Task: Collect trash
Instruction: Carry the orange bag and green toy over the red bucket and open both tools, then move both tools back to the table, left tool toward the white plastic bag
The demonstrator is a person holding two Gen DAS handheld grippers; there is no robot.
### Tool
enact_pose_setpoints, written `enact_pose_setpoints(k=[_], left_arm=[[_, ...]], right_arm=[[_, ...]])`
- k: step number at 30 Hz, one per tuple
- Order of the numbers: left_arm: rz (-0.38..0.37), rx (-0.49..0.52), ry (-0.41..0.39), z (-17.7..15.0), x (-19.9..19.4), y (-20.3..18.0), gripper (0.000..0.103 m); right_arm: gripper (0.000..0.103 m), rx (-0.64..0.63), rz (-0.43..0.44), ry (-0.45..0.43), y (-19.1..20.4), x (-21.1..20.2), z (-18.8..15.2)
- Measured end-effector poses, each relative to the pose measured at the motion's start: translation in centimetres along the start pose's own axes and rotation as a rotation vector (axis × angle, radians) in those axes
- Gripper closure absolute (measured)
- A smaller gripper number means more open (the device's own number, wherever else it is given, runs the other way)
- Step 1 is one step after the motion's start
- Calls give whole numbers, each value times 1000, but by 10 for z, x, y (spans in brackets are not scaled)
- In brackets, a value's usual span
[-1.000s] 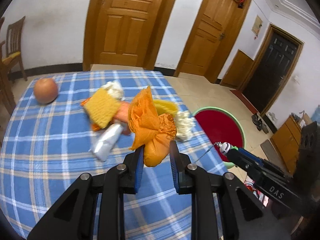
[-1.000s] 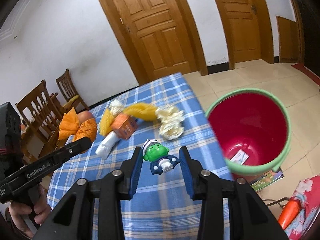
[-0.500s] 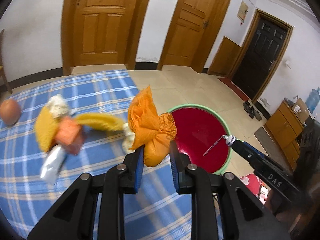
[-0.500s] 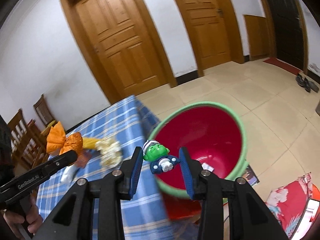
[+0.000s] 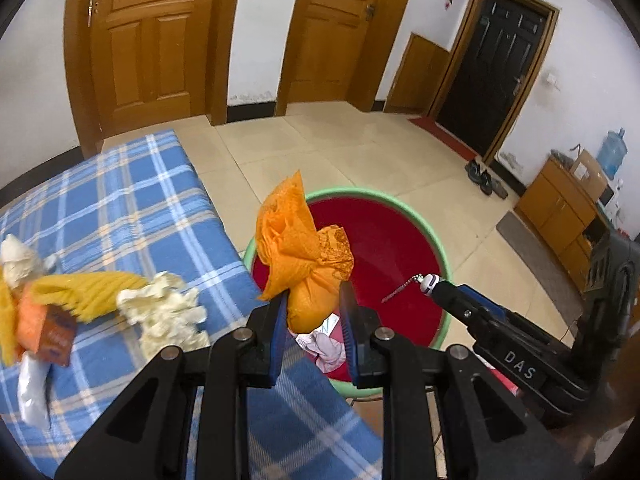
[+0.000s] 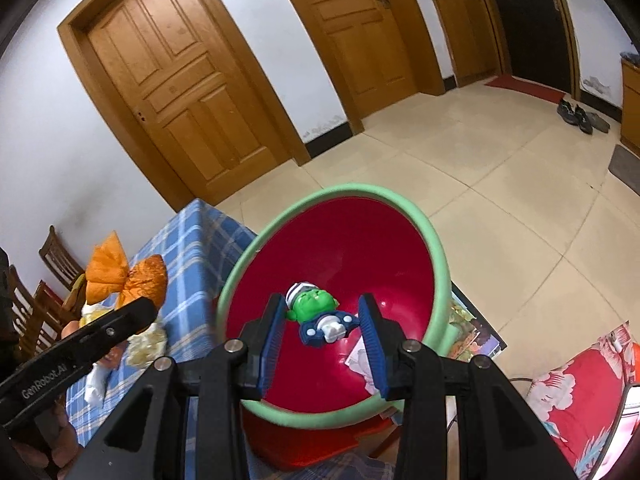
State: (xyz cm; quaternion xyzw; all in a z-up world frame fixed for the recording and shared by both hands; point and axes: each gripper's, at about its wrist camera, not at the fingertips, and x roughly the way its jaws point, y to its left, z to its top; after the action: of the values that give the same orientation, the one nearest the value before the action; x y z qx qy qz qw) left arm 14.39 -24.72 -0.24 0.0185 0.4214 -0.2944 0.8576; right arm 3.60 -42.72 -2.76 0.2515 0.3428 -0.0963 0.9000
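Now both loads are hanging over the bin (image 6: pixel 434 248): left hand-held gripper (image 5: pixel 314 312) pinching the orange wad (image 5: pixel 304 248), right hand-held gripper (image 6: pixel 322 326) clamping the green toy (image 6: pixel 320 314). Next, I'm judging, both need releasing.

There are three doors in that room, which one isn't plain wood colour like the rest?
The black door at the far right, with shoes on the floor beside it. The other two doors are both orange-brown panelled wood, side by side on the white wall.
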Motion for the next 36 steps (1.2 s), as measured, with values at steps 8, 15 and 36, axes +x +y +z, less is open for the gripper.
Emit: enact_pose_setpoints(k=[8,15,36], left_arm=[[-4,56,83,-10,33,-7,79],[3,65,91,-16,37,-11,57],[61,-37,16,-17,-19,23,52]], right_arm=[[61,40,-20,47,-15,21,-2],[60,57,-24,43,-19,23,0],[54,22,22,32,8,-5,-1]])
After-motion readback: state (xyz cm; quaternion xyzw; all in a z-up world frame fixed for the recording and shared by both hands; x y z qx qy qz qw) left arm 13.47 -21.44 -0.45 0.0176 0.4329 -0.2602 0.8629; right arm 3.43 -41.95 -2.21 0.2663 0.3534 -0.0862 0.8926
